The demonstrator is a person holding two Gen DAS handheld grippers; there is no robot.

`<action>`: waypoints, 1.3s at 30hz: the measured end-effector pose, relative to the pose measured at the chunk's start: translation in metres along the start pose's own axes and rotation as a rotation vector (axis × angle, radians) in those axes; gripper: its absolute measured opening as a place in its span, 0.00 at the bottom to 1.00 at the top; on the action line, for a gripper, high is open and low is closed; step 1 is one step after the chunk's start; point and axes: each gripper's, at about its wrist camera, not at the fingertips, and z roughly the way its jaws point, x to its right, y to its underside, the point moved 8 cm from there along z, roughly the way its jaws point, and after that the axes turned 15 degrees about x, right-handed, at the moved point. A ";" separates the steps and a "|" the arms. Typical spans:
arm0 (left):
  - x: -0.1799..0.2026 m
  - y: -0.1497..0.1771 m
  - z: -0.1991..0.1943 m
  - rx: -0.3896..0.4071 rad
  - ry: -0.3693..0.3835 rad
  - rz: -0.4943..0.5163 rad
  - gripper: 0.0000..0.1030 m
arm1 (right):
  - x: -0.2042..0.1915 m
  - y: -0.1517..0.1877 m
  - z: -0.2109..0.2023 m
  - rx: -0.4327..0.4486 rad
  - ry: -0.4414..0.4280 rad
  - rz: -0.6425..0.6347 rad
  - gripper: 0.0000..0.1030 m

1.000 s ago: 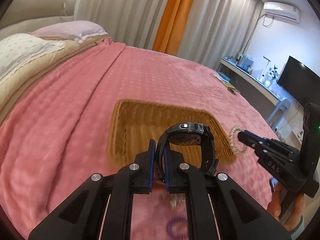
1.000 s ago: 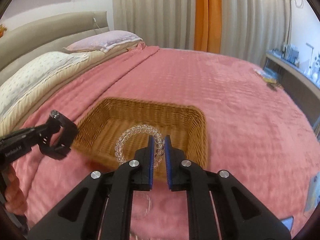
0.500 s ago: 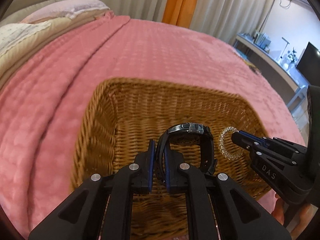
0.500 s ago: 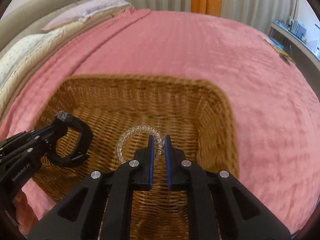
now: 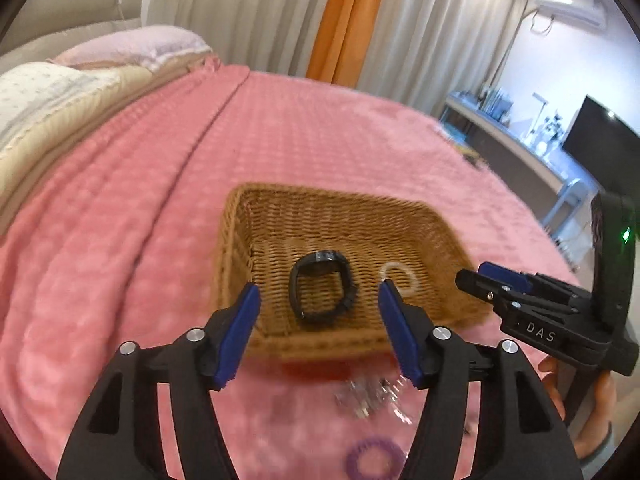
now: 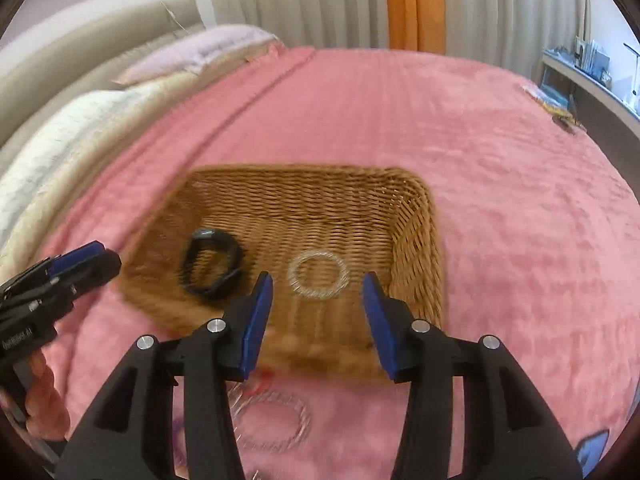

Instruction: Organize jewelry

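Both hand-held grippers — left [image 5: 318, 294], right [image 6: 318, 286] — have released and now gape empty above the bed, watch [image 5: 322, 286] and clear bracelet [image 6: 318, 275] lying in the basket [image 6: 416, 216], while remaining bracelets [image 6: 268, 420] lie nearer, below the right.

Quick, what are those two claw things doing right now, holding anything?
Left gripper: open, empty; the black watch lies in the basket.
Right gripper: open, empty; the clear bracelet lies in the basket too.
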 end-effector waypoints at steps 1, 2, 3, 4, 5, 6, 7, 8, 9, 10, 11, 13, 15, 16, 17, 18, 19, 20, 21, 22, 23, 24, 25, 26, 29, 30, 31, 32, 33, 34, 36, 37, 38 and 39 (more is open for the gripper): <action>0.003 -0.003 -0.017 0.020 0.007 -0.002 0.60 | -0.003 0.001 -0.016 0.018 -0.010 -0.002 0.42; 0.003 -0.003 -0.029 0.031 0.011 -0.004 0.61 | -0.006 0.002 -0.026 0.030 -0.016 -0.004 0.42; 0.004 -0.002 -0.046 0.045 0.016 -0.008 0.61 | -0.008 0.004 -0.038 0.043 -0.023 -0.005 0.42; 0.006 0.001 -0.058 0.053 0.020 -0.009 0.61 | -0.009 0.006 -0.048 0.054 -0.027 -0.005 0.42; 0.006 0.003 -0.064 0.056 0.021 -0.009 0.61 | -0.010 0.013 -0.062 0.069 -0.028 -0.006 0.42; 0.008 0.010 -0.078 0.061 0.020 -0.011 0.61 | -0.010 0.017 -0.069 0.075 -0.027 -0.010 0.42; 0.009 0.015 -0.085 0.063 0.023 -0.015 0.61 | -0.010 0.026 -0.078 0.079 -0.024 -0.015 0.42; 0.009 0.023 -0.092 0.061 0.029 -0.022 0.61 | -0.013 0.032 -0.082 0.078 -0.023 -0.016 0.42; 0.009 0.029 -0.096 0.057 0.033 -0.027 0.61 | -0.012 0.039 -0.085 0.073 -0.025 -0.017 0.42; 0.008 0.039 -0.100 0.048 0.033 -0.033 0.61 | -0.012 0.050 -0.088 0.062 -0.028 -0.017 0.42; 0.006 0.050 -0.102 0.035 0.032 -0.040 0.61 | -0.013 0.058 -0.086 0.052 -0.030 -0.014 0.42; 0.001 0.069 -0.100 -0.001 0.030 -0.060 0.61 | -0.008 0.078 -0.084 0.019 -0.031 0.004 0.42; -0.006 0.089 -0.094 -0.051 0.022 -0.091 0.59 | -0.002 0.093 -0.081 -0.008 -0.024 0.021 0.42; -0.011 0.102 -0.089 -0.089 0.016 -0.112 0.59 | 0.002 0.101 -0.078 -0.024 -0.016 0.031 0.42; -0.014 0.109 -0.086 -0.109 0.015 -0.125 0.58 | 0.009 0.109 -0.076 -0.046 -0.010 0.053 0.42; -0.017 0.114 -0.083 -0.125 0.018 -0.137 0.55 | 0.013 0.116 -0.075 -0.063 -0.011 0.076 0.42; -0.019 0.122 -0.079 -0.151 0.024 -0.159 0.54 | 0.019 0.124 -0.076 -0.084 -0.022 0.123 0.42; -0.021 0.127 -0.077 -0.166 0.031 -0.180 0.54 | 0.021 0.132 -0.080 -0.091 -0.039 0.155 0.42; -0.022 0.131 -0.076 -0.176 0.038 -0.199 0.54 | 0.022 0.136 -0.082 -0.098 -0.056 0.183 0.42; -0.022 0.134 -0.076 -0.181 0.043 -0.209 0.54 | 0.023 0.142 -0.084 -0.106 -0.067 0.203 0.42; -0.022 0.136 -0.075 -0.184 0.047 -0.215 0.54 | 0.024 0.149 -0.085 -0.124 -0.073 0.225 0.42; -0.021 0.138 -0.075 -0.187 0.053 -0.218 0.54 | 0.023 0.153 -0.085 -0.135 -0.084 0.241 0.42; -0.020 0.140 -0.074 -0.189 0.056 -0.217 0.54 | 0.023 0.156 -0.084 -0.142 -0.097 0.257 0.42; -0.018 0.143 -0.073 -0.194 0.058 -0.216 0.54 | 0.022 0.159 -0.081 -0.154 -0.118 0.287 0.42; -0.013 0.147 -0.072 -0.201 0.066 -0.214 0.54 | 0.022 0.159 -0.072 -0.176 -0.149 0.358 0.42; -0.012 0.148 -0.071 -0.203 0.070 -0.215 0.51 | 0.022 0.158 -0.068 -0.178 -0.159 0.379 0.42; -0.014 0.150 -0.072 -0.204 0.075 -0.218 0.49 | 0.021 0.156 -0.065 -0.179 -0.167 0.396 0.42; -0.014 0.151 -0.071 -0.207 0.078 -0.222 0.48 | 0.021 0.152 -0.061 -0.180 -0.172 0.410 0.42; -0.014 0.151 -0.070 -0.209 0.079 -0.227 0.47 | 0.021 0.150 -0.058 -0.180 -0.174 0.422 0.42; -0.015 0.152 -0.069 -0.211 0.078 -0.232 0.46 | 0.022 0.148 -0.053 -0.178 -0.171 0.439 0.42; -0.016 0.154 -0.067 -0.213 0.078 -0.237 0.46 | 0.024 0.144 -0.048 -0.171 -0.166 0.466 0.42; -0.017 0.154 -0.066 -0.213 0.081 -0.238 0.46 | 0.026 0.143 -0.046 -0.170 -0.160 0.471 0.42; -0.016 0.155 -0.066 -0.213 0.081 -0.236 0.46 | 0.027 0.142 -0.042 -0.168 -0.148 0.476 0.42; -0.016 0.155 -0.065 -0.213 0.082 -0.234 0.46 | 0.027 0.140 -0.038 -0.164 -0.136 0.481 0.42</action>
